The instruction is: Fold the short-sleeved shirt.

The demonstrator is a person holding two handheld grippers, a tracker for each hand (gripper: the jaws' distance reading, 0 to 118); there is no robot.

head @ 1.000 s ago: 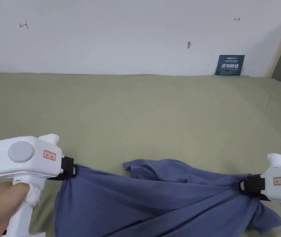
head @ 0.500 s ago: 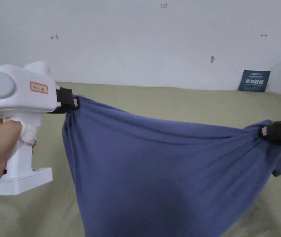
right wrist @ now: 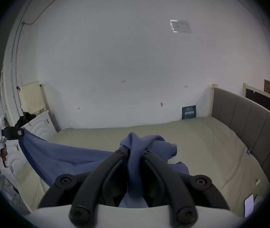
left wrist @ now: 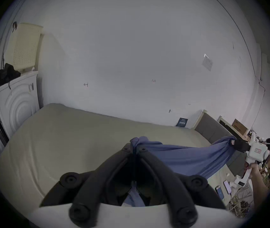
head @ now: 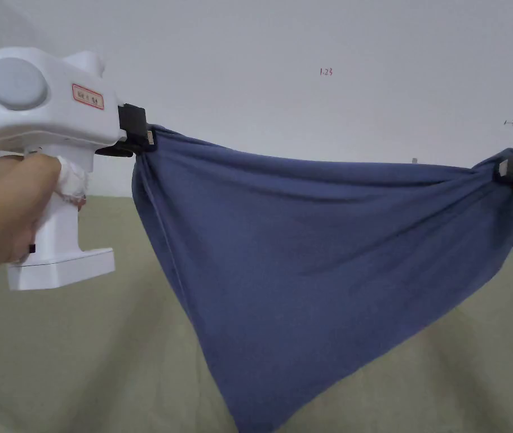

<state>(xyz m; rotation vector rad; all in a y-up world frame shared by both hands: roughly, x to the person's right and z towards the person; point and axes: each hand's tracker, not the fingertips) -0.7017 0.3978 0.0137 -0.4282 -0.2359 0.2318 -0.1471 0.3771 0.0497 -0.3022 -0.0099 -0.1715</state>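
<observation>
While both grippers are clamping bunched cloth, the blue shirt (head: pixel 317 253) is now hanging clear of the bed (head: pixel 80 361), lifted higher than before. The left gripper (head: pixel 147 137) and right gripper (head: pixel 502 168) are stretching its top edge taut.

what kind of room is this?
Likely a bedroom used as a workspace: a bed with a padded headboard, a white cabinet by the wall, and phones beside the bed.
</observation>
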